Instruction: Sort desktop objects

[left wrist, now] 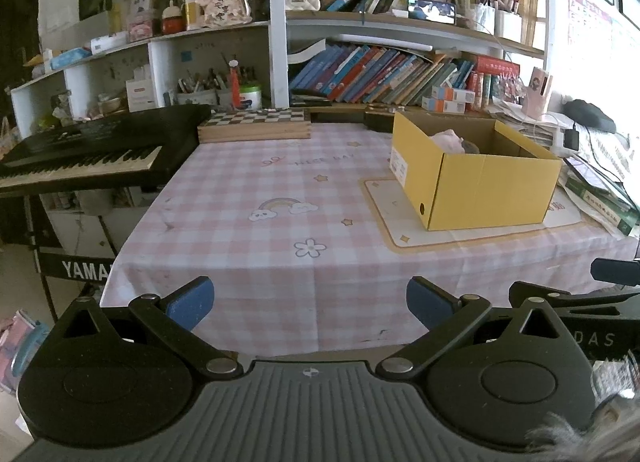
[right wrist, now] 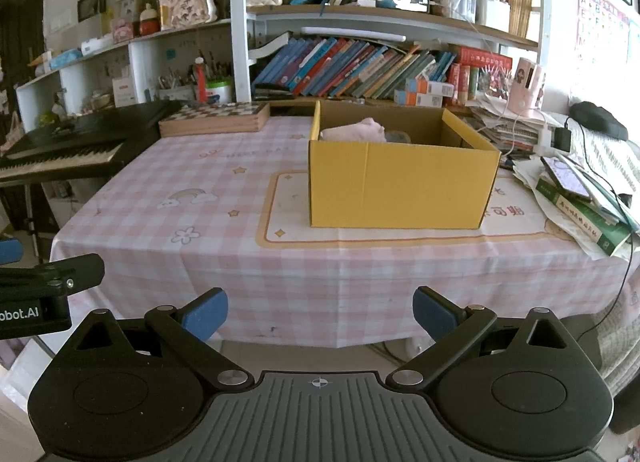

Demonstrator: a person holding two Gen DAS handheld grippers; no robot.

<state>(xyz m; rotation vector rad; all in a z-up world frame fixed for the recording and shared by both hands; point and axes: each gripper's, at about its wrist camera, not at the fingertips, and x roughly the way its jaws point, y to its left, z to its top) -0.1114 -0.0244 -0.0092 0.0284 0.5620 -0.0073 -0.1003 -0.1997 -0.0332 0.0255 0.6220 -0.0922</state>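
A pink-checked tablecloth (right wrist: 168, 181) covers the table, with a yellow cardboard box (right wrist: 400, 185) standing on a cream mat (right wrist: 288, 221); a pink soft item (right wrist: 356, 129) lies inside the box. The left gripper (left wrist: 308, 304) and right gripper (right wrist: 320, 312) hover at the near edge, jaws spread wide, holding nothing.

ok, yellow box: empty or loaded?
Loaded. The open-topped yellow box holds a pink soft item, with something grey beside it. Contents below the rim: cannot tell.
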